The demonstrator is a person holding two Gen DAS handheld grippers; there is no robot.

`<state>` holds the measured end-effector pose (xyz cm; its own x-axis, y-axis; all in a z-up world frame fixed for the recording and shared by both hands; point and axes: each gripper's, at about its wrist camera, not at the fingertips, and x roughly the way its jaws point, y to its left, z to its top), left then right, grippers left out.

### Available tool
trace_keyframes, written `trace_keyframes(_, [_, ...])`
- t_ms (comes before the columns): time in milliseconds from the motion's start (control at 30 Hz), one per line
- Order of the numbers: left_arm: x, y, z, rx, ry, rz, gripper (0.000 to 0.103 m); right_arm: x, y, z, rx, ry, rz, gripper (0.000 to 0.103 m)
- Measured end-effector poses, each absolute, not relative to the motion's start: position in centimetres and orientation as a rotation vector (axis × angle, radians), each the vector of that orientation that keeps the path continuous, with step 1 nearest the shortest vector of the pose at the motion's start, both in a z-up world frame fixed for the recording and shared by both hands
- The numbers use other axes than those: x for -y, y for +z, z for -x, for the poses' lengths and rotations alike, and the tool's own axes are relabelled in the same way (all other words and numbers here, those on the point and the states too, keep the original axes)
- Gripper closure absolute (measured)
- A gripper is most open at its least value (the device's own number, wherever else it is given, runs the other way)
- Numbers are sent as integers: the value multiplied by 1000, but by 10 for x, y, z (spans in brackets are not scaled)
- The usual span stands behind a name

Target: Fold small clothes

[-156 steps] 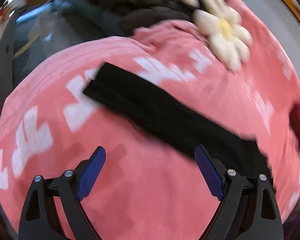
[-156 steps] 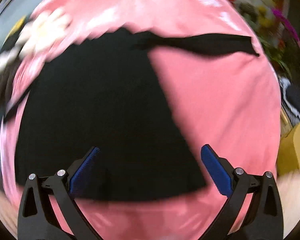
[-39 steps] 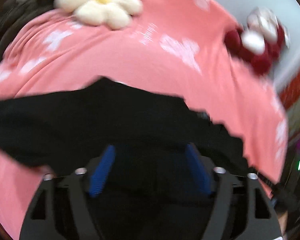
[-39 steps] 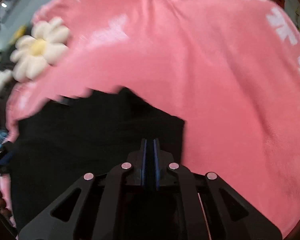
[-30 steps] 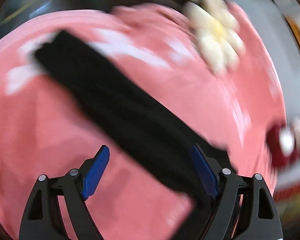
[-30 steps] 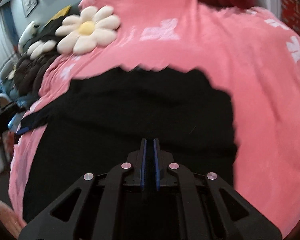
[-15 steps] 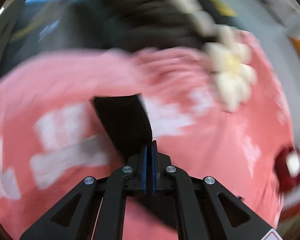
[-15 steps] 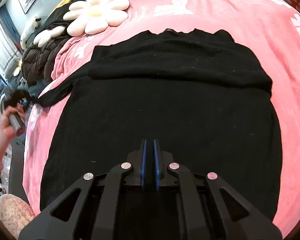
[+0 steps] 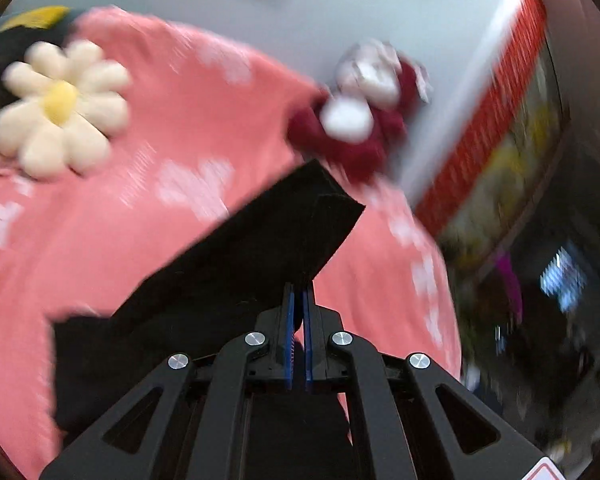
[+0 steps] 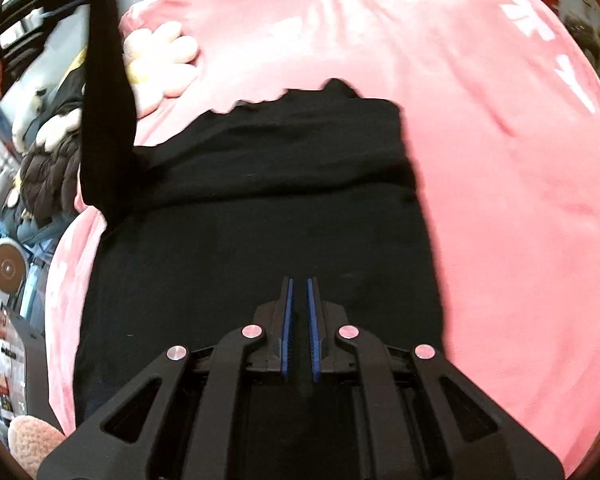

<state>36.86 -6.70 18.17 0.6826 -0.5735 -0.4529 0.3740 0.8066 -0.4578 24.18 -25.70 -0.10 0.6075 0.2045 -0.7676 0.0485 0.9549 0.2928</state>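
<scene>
The left tongs (image 9: 297, 300) are pressed together, pinching a black sleeve (image 9: 260, 240) that rises toward 1 o'clock in the blurred left wrist view, its cuff end free above the pink blanket (image 9: 180, 112). A daisy cushion (image 9: 58, 106) lies at 10 o'clock and a dark red plush (image 9: 352, 136) at 12 o'clock.

In the right wrist view, the black garment (image 10: 260, 220) lies spread on the pink blanket (image 10: 500, 160), filling the centre, with a folded band across its top. Its sleeve (image 10: 106, 120) is lifted up at 10 o'clock. The right tongs (image 10: 298, 292) sit low over the garment, their blue pads (image 10: 286, 320) slightly apart; whether cloth lies between them cannot be told.
</scene>
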Motion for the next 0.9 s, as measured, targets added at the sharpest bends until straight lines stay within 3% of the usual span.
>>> trace_keyframes(67, [114, 131, -371, -744, -522, 281, 97, 271, -4, -240, -925, 76, -301, 95])
trace_keyframes(133, [147, 73, -372, -894, -453, 209, 77, 288, -6, -240, -936, 56, -303, 95])
trace_keyframes(233, [157, 27, -355, -982, -380, 130, 71, 309, 0, -245, -930, 67, -347, 95])
trace_keyframes(267, [151, 24, -344, -977, -379, 140, 65, 312, 3, -248, -926, 77, -358, 95])
trace_keyframes(300, [141, 25, -333, -959, -379, 165, 49, 316, 8, -257, -918, 94, -371, 93])
trace_keyframes(333, [135, 28, -324, -936, -378, 183, 38, 318, 11, -265, -909, 105, -382, 90])
trace_keyframes(400, [108, 36, -304, -887, -371, 206, 31, 320, 20, -288, -884, 135, -414, 69])
trace_keyframes(467, [86, 39, -300, -886, -335, 201, 30, 315, 24, -322, -876, 161, -425, 57])
trace_keyframes(667, [16, 31, -276, -911, -227, 194, 30, 299, -12, -406, -985, 79, -339, 56])
trace_keyframes(733, [-9, 24, -270, -926, -199, 234, 30, 287, -19, -418, -1014, 110, -313, 97])
trace_keyframes(767, [-18, 22, -268, -929, -182, 245, 30, 280, -10, -417, -991, 126, -284, 103])
trace_keyframes(900, [-43, 12, -268, -929, -140, 254, 30, 284, 52, -395, -761, 89, -224, 103])
